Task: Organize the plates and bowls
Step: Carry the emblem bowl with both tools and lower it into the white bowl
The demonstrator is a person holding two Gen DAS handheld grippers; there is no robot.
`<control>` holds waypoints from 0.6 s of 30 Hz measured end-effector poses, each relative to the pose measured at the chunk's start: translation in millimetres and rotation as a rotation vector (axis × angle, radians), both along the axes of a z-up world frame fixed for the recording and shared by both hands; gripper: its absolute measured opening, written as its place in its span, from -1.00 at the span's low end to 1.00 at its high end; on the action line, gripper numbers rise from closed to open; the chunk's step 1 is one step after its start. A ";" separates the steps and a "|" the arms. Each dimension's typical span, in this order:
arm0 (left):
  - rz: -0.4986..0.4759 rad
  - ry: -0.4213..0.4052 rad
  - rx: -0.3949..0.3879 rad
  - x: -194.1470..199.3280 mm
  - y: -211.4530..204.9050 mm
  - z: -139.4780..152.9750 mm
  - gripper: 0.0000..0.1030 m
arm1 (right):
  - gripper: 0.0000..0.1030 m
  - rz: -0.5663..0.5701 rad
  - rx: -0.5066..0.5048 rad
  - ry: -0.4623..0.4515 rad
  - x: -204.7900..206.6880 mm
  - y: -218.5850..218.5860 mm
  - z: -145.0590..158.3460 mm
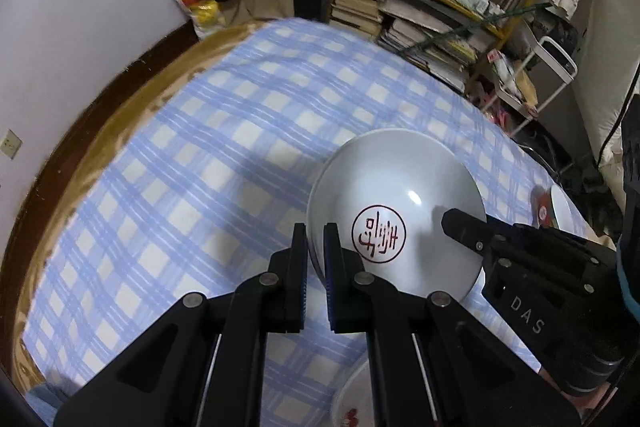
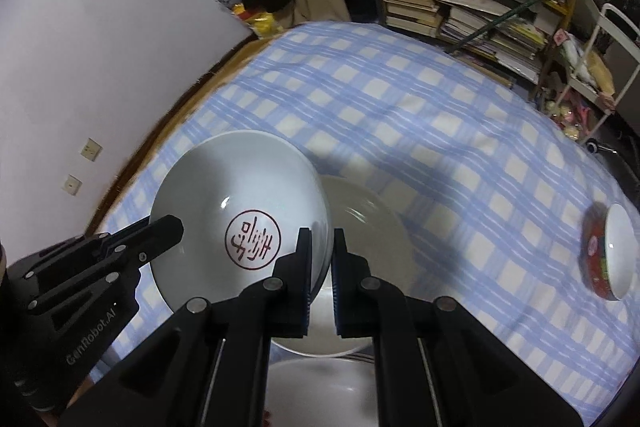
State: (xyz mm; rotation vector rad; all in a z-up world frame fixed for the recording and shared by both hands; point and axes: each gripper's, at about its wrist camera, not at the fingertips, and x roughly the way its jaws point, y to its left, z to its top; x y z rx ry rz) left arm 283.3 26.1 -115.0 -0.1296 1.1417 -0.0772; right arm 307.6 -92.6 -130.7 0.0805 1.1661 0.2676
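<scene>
Bowl [image 1: 396, 203], white with a red round stamp inside, is held clear of the checked cloth [image 1: 192, 155] by both tools at once. Left gripper [image 1: 316, 247] is clamped on the bowl's rim at the side nearer the wall; right gripper [image 2: 322, 251] is clamped on the opposite rim. Each set of tongs is drawn nearly together, with only the thin bowl wall between the pads. The two-sided grip appears chosen because the bowl is wide and smooth: one pinch on a rim would let it swing or slip.

Bowl is tilted, its mouth turned toward the cameras, so the stamp reads plainly in both wrist views. It hangs over the near part of the bed, not resting on anything that can be seen.

Below it in the right wrist view lies a white plate [image 2: 360, 227], and nearer still a second pale dish [image 2: 320, 387], partly hidden by the gripper. A small red-patterned bowl [image 2: 608, 251] lies on its side near the cloth's right edge, well apart from the others.

Judgement: the held bowl is in transit, likely bound for a stack. Risk lies in uneven release; both grips should open only once the base is seated.
</scene>
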 end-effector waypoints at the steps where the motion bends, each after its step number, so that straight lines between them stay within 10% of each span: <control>1: -0.002 0.008 -0.008 -0.8 -1.3 -2.3 -0.86 | -0.80 -0.008 -0.002 0.006 -1.1 -4.8 -2.1; 18: -0.028 0.101 -0.026 3.0 -16.9 -37.0 -0.84 | -0.80 -0.042 -0.012 0.081 -7.5 -25.5 -43.1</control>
